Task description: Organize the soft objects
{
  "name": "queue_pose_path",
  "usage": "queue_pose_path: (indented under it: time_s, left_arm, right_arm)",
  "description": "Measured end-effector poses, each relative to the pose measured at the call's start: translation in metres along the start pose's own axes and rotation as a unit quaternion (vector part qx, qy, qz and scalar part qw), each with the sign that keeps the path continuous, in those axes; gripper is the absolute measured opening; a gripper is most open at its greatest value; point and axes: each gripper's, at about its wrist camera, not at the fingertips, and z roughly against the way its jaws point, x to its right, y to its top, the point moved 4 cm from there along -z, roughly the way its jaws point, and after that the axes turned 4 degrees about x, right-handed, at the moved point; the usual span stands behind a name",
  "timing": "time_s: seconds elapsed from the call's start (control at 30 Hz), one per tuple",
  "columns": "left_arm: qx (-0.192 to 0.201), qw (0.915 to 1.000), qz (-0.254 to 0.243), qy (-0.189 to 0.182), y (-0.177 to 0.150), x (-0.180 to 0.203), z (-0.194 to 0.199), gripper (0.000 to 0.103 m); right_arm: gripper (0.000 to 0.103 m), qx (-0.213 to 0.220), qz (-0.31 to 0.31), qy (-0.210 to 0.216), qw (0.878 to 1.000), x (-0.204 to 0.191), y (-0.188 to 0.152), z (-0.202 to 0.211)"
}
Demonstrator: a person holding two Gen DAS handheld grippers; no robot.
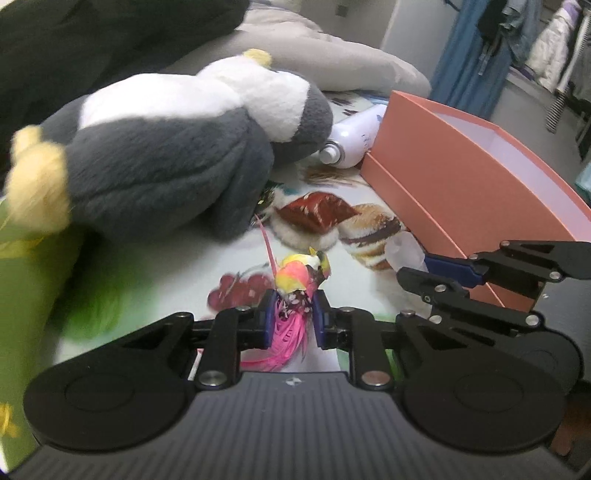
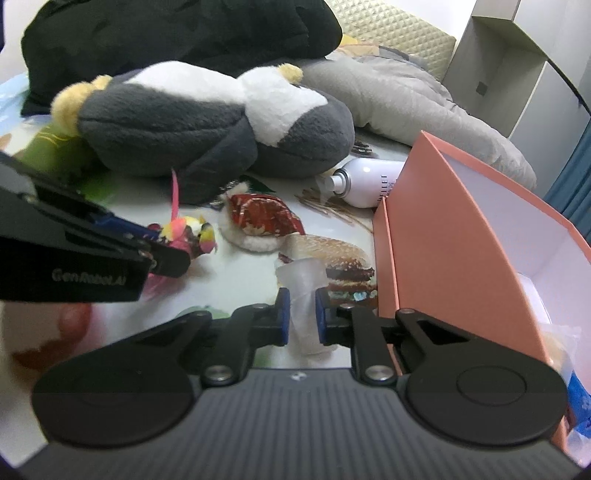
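Note:
My left gripper (image 1: 293,317) is shut on a small pink and yellow feathered toy bird (image 1: 301,275), its pink tail trailing back between the blue pads. The same bird (image 2: 188,230) shows at the left gripper's tips in the right wrist view. My right gripper (image 2: 301,315) is shut on a translucent soft plastic piece (image 2: 303,280), which also appears as a pale lump (image 1: 404,251) in the left wrist view. A grey and white plush penguin (image 1: 177,147) lies behind on the printed tablecloth (image 2: 240,280). An open salmon-pink box (image 2: 461,229) stands to the right.
A red and white plush keychain (image 2: 258,218) lies between penguin and box. A white spray bottle (image 2: 365,181) lies on its side by the box corner. A grey cushion (image 2: 406,99), a large black plush (image 2: 177,29) and a green plush (image 1: 29,280) crowd the back and left.

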Motion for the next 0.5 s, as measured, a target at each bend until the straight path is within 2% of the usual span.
queue_pose_path:
  time_s: [0.27, 0.5]
  left_arm:
    - [0.006, 0.9975, 0.056, 0.043, -0.036, 0.012, 0.046, 0.024]
    - [0.003, 0.9926, 0.098, 0.07, -0.067, 0.012, 0.087, 0.024]
  right_arm:
    - [0.018, 0.007, 0.01, 0.037, 0.999, -0.015, -0.008, 0.046]
    - [0.018, 0.002, 0.012, 0.053, 0.999, -0.01, -0.021, 0.088]
